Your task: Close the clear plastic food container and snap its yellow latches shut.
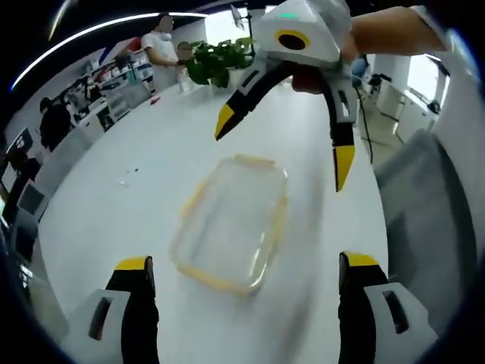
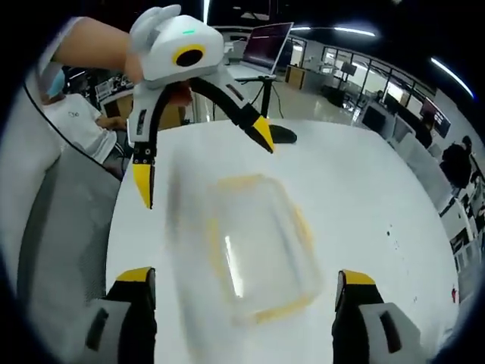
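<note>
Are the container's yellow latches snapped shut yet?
Cannot tell: the container is motion-blurred on the table; yellow edging shows, latch positions don't.

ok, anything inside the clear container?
Through the container I see just the white table; it looks empty, though blur could hide something small. Both grippers hover open, left, right.
</note>
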Motion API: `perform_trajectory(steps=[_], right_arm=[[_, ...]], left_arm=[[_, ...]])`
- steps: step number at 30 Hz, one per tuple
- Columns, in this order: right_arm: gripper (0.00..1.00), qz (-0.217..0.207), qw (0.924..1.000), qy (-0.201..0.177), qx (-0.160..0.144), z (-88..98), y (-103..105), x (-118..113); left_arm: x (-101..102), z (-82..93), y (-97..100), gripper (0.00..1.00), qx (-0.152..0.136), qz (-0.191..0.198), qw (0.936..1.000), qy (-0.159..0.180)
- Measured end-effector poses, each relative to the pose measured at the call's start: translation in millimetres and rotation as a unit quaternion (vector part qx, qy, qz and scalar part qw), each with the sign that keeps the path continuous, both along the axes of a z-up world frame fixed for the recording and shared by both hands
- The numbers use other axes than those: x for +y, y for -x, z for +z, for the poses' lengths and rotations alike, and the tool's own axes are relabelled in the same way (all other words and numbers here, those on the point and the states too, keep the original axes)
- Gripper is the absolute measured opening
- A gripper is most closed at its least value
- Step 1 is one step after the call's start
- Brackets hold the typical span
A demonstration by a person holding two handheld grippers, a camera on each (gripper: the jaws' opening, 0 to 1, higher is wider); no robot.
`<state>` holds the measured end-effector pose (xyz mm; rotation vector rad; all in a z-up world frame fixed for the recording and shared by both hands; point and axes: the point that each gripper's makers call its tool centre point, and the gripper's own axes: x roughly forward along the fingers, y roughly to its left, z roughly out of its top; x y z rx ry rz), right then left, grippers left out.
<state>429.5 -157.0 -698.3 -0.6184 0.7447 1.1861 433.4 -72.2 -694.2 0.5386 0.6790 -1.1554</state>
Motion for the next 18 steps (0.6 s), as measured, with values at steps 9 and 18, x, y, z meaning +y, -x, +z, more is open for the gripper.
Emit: perform_trajectory(steps=[9, 18], right_arm=[[0.99, -0.017, 0.9996, -0.017, -0.012, 10.3, 18, -3], [0.99, -0.017, 0.9992, -0.019, -0.031, 15.3, 42, -9]], left_arm=[[5, 12.0, 14.0, 0.99, -0.006, 0.028, 0.9994, 0.019], [7, 22.6, 33.6, 0.99, -0.025, 0.044, 0.9982, 0.034]])
